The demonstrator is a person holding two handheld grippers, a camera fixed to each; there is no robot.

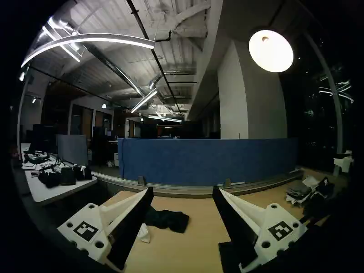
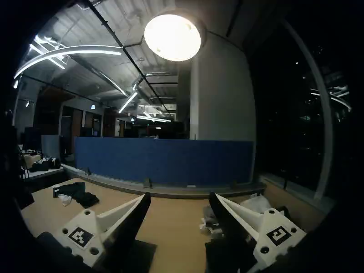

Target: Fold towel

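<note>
I find the blue partition [image 1: 204, 159] crossing the middle of both views, with the far edge of the wooden table [image 1: 200, 241] running along its foot. In the left gripper view the table's left edge drops to a dark gap, and beyond it, at middle left, stands a white side table [image 1: 41, 193] carrying dark bags. Bare tabletop lies open between and ahead of the fingers in both views.

The towel [image 1: 166, 219] is a dark crumpled heap. In the left gripper view it lies at lower centre, just beside the left finger, with a small white scrap [image 1: 144, 233] touching its near side. In the right gripper view it sits at lower left, well apart from the fingers. The right gripper view puts a pile of light cloths [image 2: 211, 223] close against its right finger, and dark window glass at far right.

The left gripper [image 1: 182, 189] stands with jaws spread wide, holding nothing. The right gripper [image 2: 179, 195] is likewise spread and holds nothing.

Each finger bears a black-and-white square marker [image 1: 85, 230]. I can read no writing.
</note>
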